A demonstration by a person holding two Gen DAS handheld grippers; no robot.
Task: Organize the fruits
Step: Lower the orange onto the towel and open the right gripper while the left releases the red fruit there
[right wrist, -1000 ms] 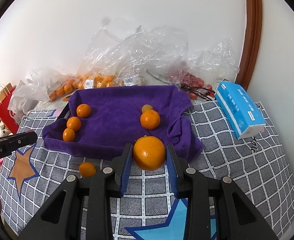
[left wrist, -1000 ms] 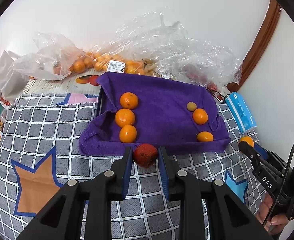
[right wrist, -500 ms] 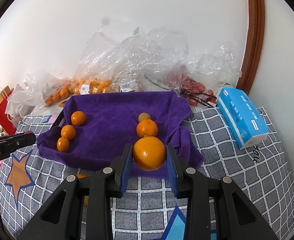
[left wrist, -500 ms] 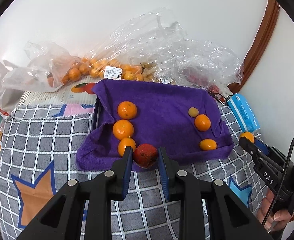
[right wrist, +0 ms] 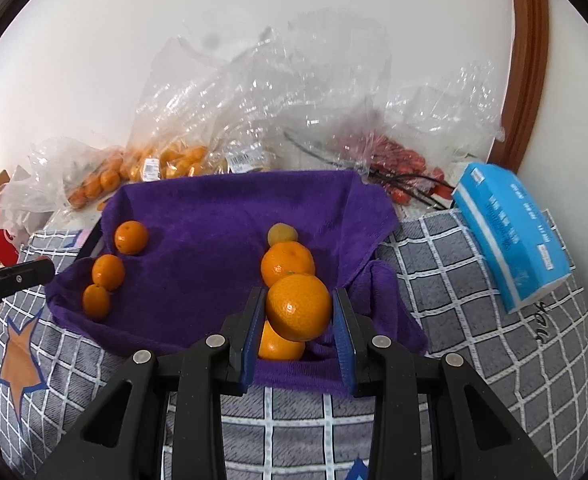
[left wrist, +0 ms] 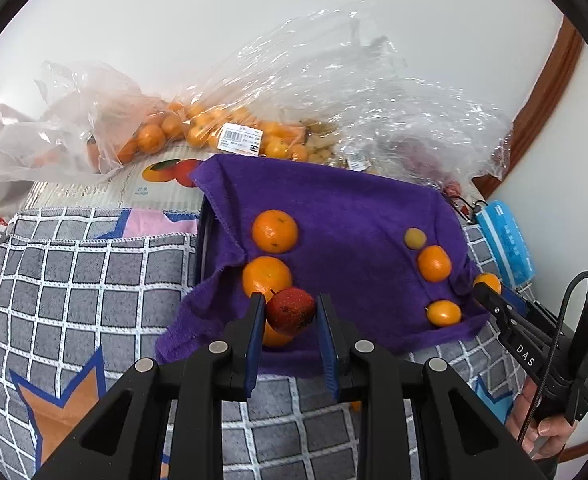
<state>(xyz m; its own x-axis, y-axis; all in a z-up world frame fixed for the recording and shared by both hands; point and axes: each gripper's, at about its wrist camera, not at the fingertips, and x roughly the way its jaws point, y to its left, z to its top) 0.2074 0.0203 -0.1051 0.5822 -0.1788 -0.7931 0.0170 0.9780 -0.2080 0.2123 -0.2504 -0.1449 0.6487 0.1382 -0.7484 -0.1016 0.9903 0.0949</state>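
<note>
- Left gripper, black frame with blue pads, is clamped on a small red speckled fruit; the jaws are nearly together and both pads press its sides.
- Right gripper, same build, is clamped on a round orange mandarin; the jaws stand a little wider to fit it and both pads touch it.
- Both fruits hang above the near edge of the purple terry towel, which lies in a dip over a dark tray rim.
- Left column on the towel: three mandarins, the nearest one partly hidden right behind the red fruit.
- Right column: a small yellowish fruit, a mandarin and another mandarin just under the held one.
- Risk: dropping either fruit from where it hangs would likely land it on the mandarin below, so it bounces or rolls and breaks the column.
- Risk: the towel slopes at the near edge, so a round fruit let go there may roll off onto the grey checked cloth.
- Risk: the red fruit looks soft; a hard squeeze could bruise it.
- Risk: red fruit may not belong in the mandarin column; can't tell the sorting rule.
</note>
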